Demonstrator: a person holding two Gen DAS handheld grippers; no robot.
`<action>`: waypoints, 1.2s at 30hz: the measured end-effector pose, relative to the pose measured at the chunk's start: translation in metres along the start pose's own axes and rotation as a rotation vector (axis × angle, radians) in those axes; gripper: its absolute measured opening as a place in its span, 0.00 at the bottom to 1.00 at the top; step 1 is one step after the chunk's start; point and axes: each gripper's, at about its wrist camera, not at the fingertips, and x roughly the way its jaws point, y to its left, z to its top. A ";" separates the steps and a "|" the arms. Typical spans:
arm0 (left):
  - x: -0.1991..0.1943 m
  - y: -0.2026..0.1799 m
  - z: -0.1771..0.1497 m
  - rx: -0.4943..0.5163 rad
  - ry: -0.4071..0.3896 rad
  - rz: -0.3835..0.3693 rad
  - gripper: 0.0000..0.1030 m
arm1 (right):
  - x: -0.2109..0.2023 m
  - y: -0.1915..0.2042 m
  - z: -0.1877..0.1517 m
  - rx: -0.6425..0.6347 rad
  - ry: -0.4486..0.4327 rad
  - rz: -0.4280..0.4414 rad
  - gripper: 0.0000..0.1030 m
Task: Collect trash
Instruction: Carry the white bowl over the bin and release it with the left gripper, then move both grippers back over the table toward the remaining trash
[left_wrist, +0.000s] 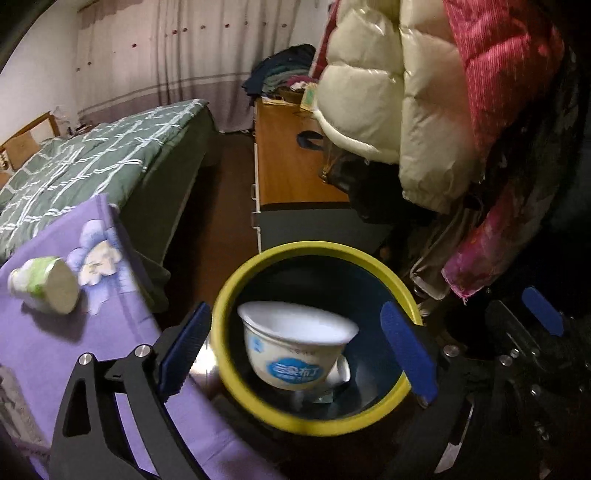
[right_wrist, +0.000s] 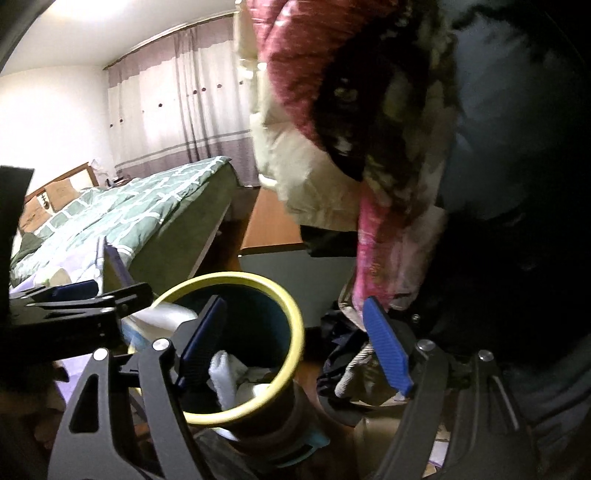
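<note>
So: white cup (left_wrist: 295, 347) with blue label sits tilted inside the bin (left_wrist: 317, 421), mouth up, apart from both blue pads. Bin has a yellow-green rim, dark teal wall. A clear bit of trash lies under the cup at the bin bottom; can't tell what it is. From the right wrist view, white crumpled paper (right_wrist: 229, 376) also lies in the bin, low near the rim.

Left gripper (left_wrist: 295, 347) hangs over the bin mouth, jaws spread wide, nothing clamped; the cup shows between the pads but neither pad touches it. Right gripper (right_wrist: 295, 350) sits beside the bin, jaws released, empty; its left pad overlaps the bin mouth in view, its right pad is outside over the dark clutter on the floor.

Second cup (left_wrist: 46, 284), white with green print, lies on its side on the purple sheet (left_wrist: 74, 369), just left of the bin. Sheet has a flower print.

Farther out: bed (left_wrist: 92, 162) with green checked cover, wooden cabinet (left_wrist: 288, 170) behind the bin, curtain (left_wrist: 166, 55) on the far wall. Cream puffy coat (left_wrist: 388, 92) and pink garment (left_wrist: 498, 74) hang above right of the bin.
</note>
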 end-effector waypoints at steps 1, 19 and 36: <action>-0.009 0.006 -0.003 -0.010 -0.009 0.001 0.89 | -0.001 0.006 0.000 -0.008 -0.002 0.008 0.72; -0.217 0.198 -0.106 -0.273 -0.259 0.284 0.95 | -0.015 0.134 -0.010 -0.166 0.034 0.195 0.73; -0.312 0.354 -0.217 -0.533 -0.361 0.632 0.95 | -0.068 0.309 -0.058 -0.373 0.091 0.568 0.73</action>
